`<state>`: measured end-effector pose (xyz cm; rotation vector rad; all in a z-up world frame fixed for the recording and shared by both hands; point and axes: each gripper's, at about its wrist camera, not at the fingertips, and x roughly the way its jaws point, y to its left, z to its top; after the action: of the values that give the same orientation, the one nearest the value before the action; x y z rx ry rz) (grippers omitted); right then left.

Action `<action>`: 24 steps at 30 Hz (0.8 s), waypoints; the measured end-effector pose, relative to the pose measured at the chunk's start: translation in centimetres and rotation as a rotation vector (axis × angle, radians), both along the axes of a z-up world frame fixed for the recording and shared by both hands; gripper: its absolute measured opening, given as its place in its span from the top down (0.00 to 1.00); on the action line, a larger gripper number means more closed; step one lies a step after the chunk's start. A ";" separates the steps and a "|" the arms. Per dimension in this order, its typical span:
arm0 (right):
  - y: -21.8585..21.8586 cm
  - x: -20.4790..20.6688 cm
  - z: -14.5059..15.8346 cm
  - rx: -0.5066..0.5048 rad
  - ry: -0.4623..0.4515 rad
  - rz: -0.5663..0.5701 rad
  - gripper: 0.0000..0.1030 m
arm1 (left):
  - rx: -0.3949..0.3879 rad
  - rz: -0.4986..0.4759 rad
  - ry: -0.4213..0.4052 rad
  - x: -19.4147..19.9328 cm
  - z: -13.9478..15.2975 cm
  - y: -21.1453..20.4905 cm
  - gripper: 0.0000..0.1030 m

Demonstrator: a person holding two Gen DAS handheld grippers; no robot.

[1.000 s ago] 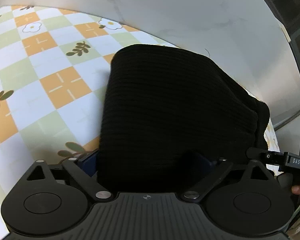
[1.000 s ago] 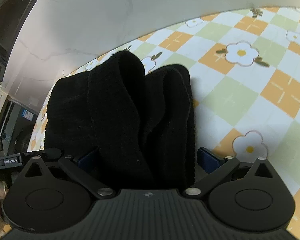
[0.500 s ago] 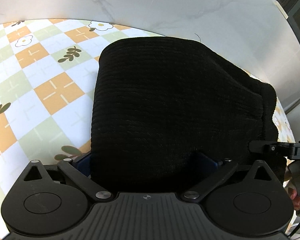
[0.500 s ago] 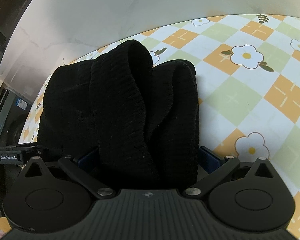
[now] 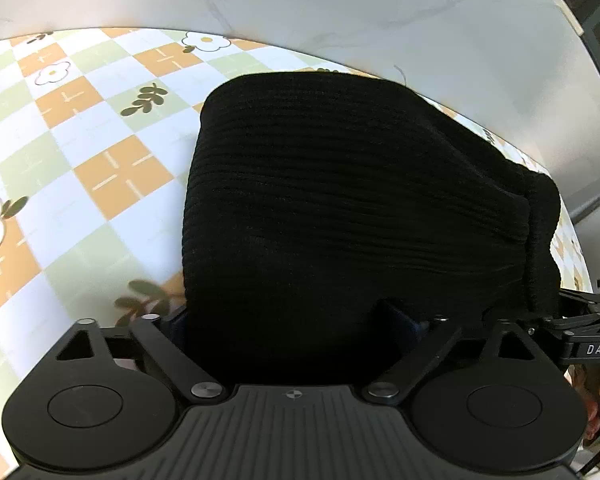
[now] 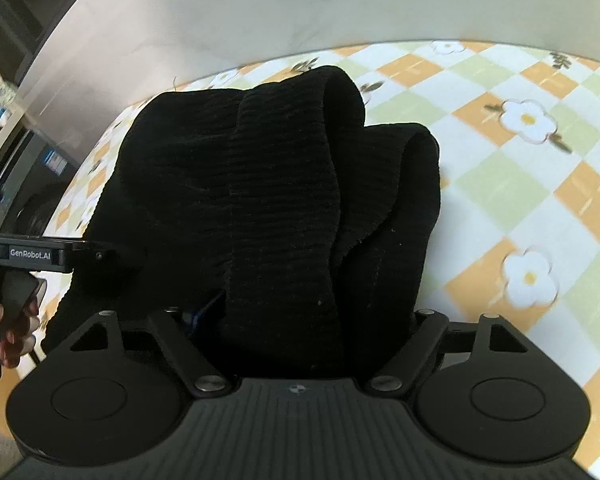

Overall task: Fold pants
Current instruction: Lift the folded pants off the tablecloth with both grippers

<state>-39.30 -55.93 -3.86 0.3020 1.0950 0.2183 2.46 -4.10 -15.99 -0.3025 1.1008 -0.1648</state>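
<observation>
The black ribbed pants (image 5: 360,208) lie folded into a thick bundle on the checked tablecloth (image 5: 112,176). My left gripper (image 5: 292,316) points down onto the bundle's near end. Its jaws are closing, cloth fills the whole gap, and the blue right pad (image 5: 404,316) dents the knit. In the right wrist view the pants (image 6: 276,184) show two rolled folds side by side. My right gripper (image 6: 312,312) straddles their near end with its jaws closing. Its left pad (image 6: 204,312) presses the cloth; the right pad is hidden by fabric.
The flowered tablecloth (image 6: 532,184) spreads beside the bundle on both sides. A pale marble wall (image 5: 340,8) stands behind the table's far edge. The right gripper's frame (image 5: 588,344) shows low right, and a hand (image 6: 12,332) on the left gripper's handle low left.
Both pairs of fingers have drawn inward on the cloth. The right wrist view has rolled and shifted, so the bundle now leans left. The left view is nearly the same.
</observation>
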 end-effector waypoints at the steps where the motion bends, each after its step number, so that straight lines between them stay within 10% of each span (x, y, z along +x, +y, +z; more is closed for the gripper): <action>1: 0.4 -0.5 0.0 0.003 0.003 0.007 0.23 | 0.000 -0.005 0.002 -0.6 0.1 0.2 0.12; 24: 6.1 -4.9 0.5 0.002 0.055 0.039 0.28 | -0.237 0.029 -0.067 -13.3 -0.6 10.6 0.34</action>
<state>-44.21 -49.79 -3.32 0.2896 1.1562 0.2469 -10.87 6.52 -16.56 -0.5208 1.0110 -0.2788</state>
